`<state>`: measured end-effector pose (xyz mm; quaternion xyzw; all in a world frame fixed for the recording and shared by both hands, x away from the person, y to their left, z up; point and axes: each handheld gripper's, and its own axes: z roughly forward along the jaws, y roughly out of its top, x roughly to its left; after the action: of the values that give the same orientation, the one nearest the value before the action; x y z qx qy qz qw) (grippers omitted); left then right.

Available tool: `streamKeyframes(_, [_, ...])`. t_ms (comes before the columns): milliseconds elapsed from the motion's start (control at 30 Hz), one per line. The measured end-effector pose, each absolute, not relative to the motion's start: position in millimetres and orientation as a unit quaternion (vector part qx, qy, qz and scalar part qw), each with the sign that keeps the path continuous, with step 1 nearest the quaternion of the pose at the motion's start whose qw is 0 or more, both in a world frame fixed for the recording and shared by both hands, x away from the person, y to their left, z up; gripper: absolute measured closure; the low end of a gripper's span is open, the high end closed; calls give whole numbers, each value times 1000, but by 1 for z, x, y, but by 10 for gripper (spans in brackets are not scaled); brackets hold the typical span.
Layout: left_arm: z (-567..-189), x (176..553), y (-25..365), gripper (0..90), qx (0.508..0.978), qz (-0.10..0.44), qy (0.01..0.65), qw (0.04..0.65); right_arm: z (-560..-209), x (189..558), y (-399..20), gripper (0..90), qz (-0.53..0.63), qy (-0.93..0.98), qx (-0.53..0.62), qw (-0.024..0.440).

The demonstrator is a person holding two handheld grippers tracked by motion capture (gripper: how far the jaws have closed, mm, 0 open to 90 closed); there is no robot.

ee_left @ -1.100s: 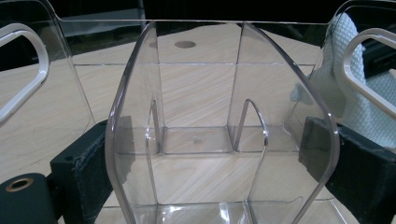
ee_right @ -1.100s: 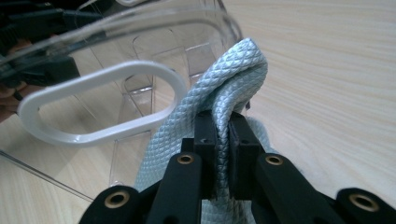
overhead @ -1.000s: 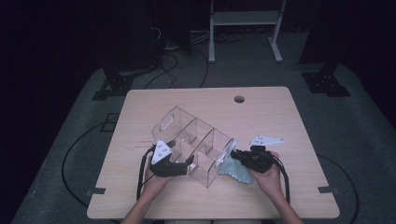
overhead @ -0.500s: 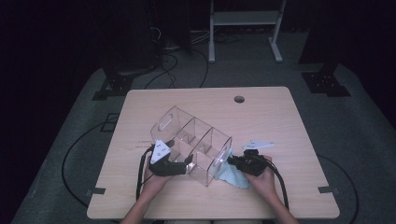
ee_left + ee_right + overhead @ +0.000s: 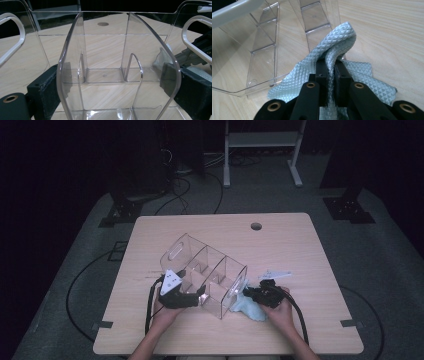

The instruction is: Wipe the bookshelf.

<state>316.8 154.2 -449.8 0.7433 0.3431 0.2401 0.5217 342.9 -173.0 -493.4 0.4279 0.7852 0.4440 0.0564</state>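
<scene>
A clear plastic organiser (image 5: 205, 270) with several compartments lies tilted on the wooden table (image 5: 300, 240). My left gripper (image 5: 199, 296) is shut on its near wall; in the left gripper view the curved clear wall (image 5: 72, 75) sits between the two black pads (image 5: 48, 87). A light blue textured cloth (image 5: 250, 307) lies at the organiser's right end. My right gripper (image 5: 246, 293) is shut on a raised fold of that cloth (image 5: 337, 47), right beside the organiser's end wall (image 5: 262, 50).
A small round hole (image 5: 256, 226) sits in the table near its far edge. Cables (image 5: 150, 305) trail from both grippers toward the near edge. Dark floor, stands and a white rack (image 5: 260, 140) lie beyond the table.
My right gripper has come down and slightly left with the cloth, ending close against the organiser's right end. The left gripper and organiser have stayed put.
</scene>
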Motion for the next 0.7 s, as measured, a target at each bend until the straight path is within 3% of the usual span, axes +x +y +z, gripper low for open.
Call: streamKeyframes(700, [-450,318,159,67,738,243,352,522,-494,331,-156,830,443,799,403,45])
